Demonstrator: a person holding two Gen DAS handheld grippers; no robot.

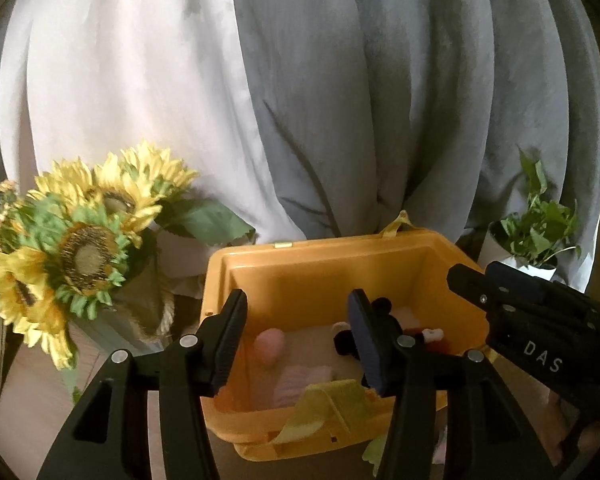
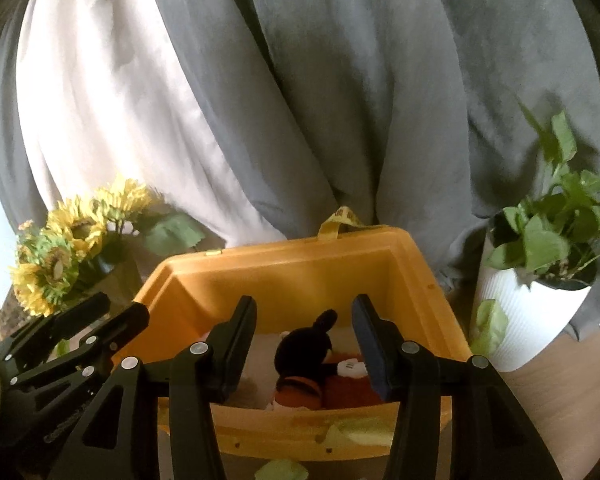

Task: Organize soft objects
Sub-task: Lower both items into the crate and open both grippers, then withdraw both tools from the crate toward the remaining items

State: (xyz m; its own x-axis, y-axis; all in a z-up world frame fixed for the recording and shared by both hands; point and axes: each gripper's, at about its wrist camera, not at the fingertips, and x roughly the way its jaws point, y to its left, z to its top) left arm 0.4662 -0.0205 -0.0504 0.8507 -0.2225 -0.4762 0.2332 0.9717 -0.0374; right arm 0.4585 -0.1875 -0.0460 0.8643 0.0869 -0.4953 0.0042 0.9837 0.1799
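While tilted downward, both grippers' fingers [image 1: 236, 344] [image 2: 240, 344] apart above orange bin [image 1: 340, 272].

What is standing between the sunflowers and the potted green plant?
The open yellow box stands between the sunflowers and the potted plant; soft toys lie inside it. The right wrist view shows this best.
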